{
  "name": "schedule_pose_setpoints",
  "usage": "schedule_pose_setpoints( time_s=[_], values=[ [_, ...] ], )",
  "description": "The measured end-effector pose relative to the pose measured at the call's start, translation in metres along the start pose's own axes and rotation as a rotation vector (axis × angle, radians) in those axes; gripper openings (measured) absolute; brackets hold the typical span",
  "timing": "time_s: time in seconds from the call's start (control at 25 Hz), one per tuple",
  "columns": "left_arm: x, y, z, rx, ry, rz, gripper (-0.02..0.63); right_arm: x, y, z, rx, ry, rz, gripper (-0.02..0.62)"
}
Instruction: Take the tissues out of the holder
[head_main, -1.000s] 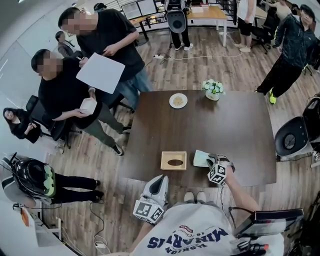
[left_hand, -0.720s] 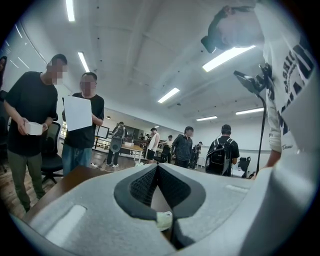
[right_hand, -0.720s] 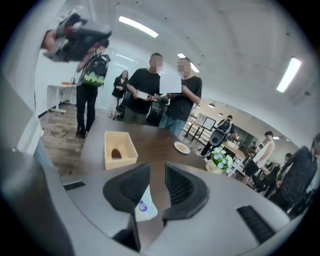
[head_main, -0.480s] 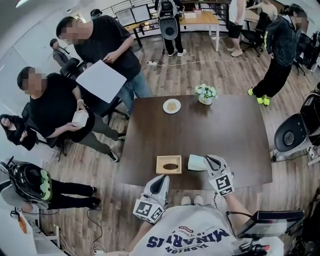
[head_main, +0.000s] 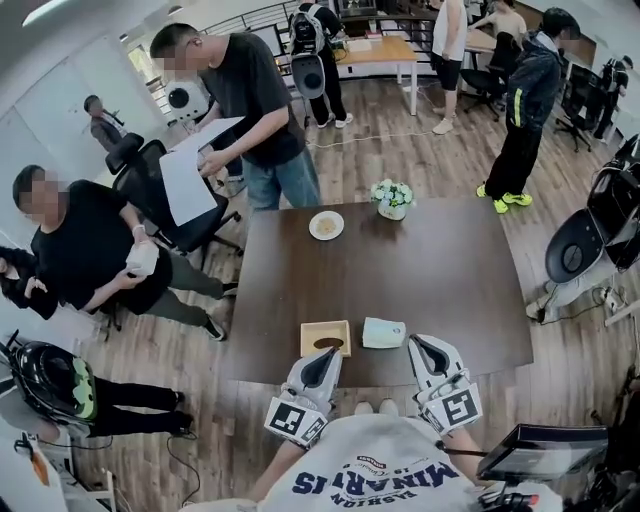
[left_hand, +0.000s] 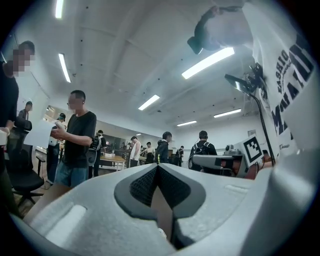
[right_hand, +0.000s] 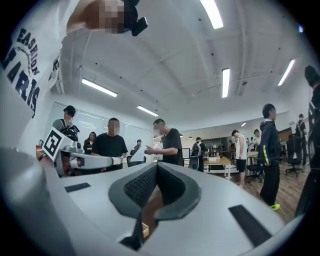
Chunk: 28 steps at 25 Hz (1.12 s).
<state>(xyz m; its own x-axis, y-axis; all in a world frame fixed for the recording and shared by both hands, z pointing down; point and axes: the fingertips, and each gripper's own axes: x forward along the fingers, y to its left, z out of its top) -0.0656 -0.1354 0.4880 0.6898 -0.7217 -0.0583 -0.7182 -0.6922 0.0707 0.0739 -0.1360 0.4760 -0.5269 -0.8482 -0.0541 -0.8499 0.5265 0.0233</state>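
So on the table (head_main: 470, 290), the holder (head_main: 325, 338) sits close to the edge nearest the person with the grippers. The tissues (head_main: 384, 332) lie on the tabletop just to its right, not in it. At the far side there's a plate (head_main: 326, 225) with a flower pot (head_main: 391, 198) to its right. The left gripper (head_main: 324, 354) is just in front of the holder, the right gripper (head_main: 421, 343) near the tissues' right.

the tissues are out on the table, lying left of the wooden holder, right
Not quite: the tissues are out on the table, but they lie right of the wooden holder, not left, as the head view shows.
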Motion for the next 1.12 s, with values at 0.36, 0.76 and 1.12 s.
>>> schedule_pose_setpoints(
  time_s=[0.36,0.76,1.12],
  values=[
    [-0.003,-0.003,0.004,0.0,-0.02,-0.023,0.003,-0.004,0.008,-0.005,-0.052,0.012,0.003,0.005],
    [-0.011,-0.001,0.003,-0.004,-0.026,-0.009,0.003,-0.002,0.004,-0.013,-0.057,0.035,0.004,0.005],
    [-0.011,0.005,0.005,-0.011,-0.024,0.002,0.003,0.006,0.002,-0.013,-0.071,0.071,0.005,0.005]
  ],
)
